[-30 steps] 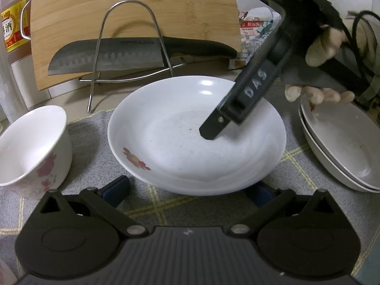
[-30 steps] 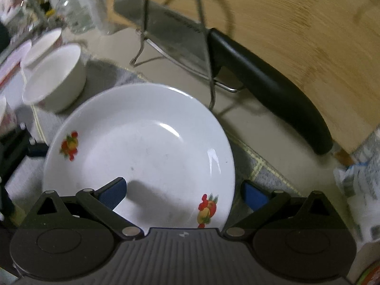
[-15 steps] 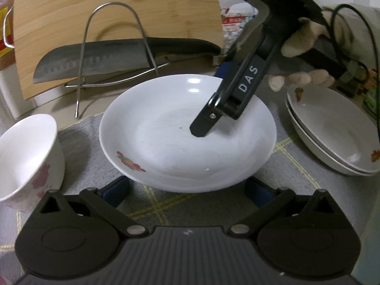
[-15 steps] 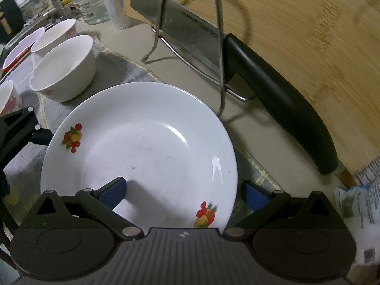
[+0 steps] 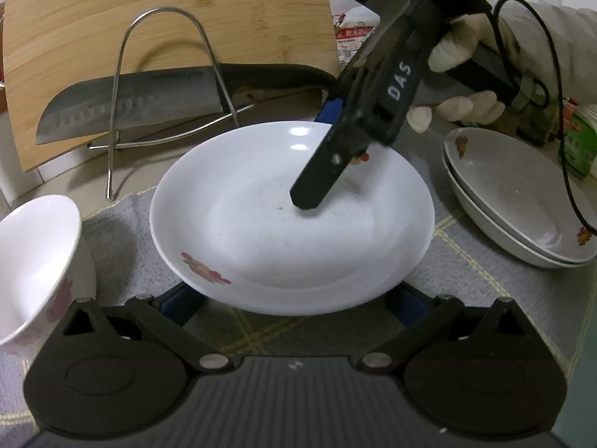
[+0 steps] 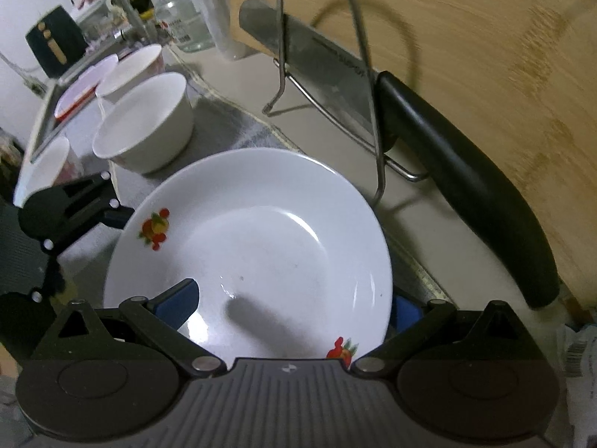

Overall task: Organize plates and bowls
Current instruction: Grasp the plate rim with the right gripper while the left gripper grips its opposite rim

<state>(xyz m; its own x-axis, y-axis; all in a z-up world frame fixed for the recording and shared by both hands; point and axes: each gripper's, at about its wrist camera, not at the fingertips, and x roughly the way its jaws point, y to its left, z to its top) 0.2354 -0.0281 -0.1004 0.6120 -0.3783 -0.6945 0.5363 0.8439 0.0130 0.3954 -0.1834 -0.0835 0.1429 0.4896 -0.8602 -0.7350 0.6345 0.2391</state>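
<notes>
A white plate with fruit prints (image 5: pixel 261 231) sits on the grey mat; it also shows in the right wrist view (image 6: pixel 261 246). My right gripper (image 6: pixel 291 306) straddles the plate's rim, one finger inside (image 6: pixel 179 298) and one outside (image 6: pixel 405 311), jaws apart. In the left wrist view the right gripper's finger (image 5: pixel 317 183) dips into the plate. My left gripper (image 5: pixel 294 304) is open just before the plate's near rim. Two stacked plates (image 5: pixel 522 205) lie to the right. A white bowl (image 5: pixel 33 261) stands at the left.
A wire rack (image 5: pixel 164 86) holding a knife (image 5: pixel 130 104) stands before a bamboo board (image 5: pixel 168 30) behind the plate. More bowls (image 6: pixel 145 123), a jar (image 6: pixel 183 18) and a red-rimmed dish (image 6: pixel 82 93) stand at the far left in the right wrist view.
The right gripper has slid further onto the plate's rim and closed somewhat around it. The plate has shifted a little relative to the rack. The left gripper stayed open near the plate.
</notes>
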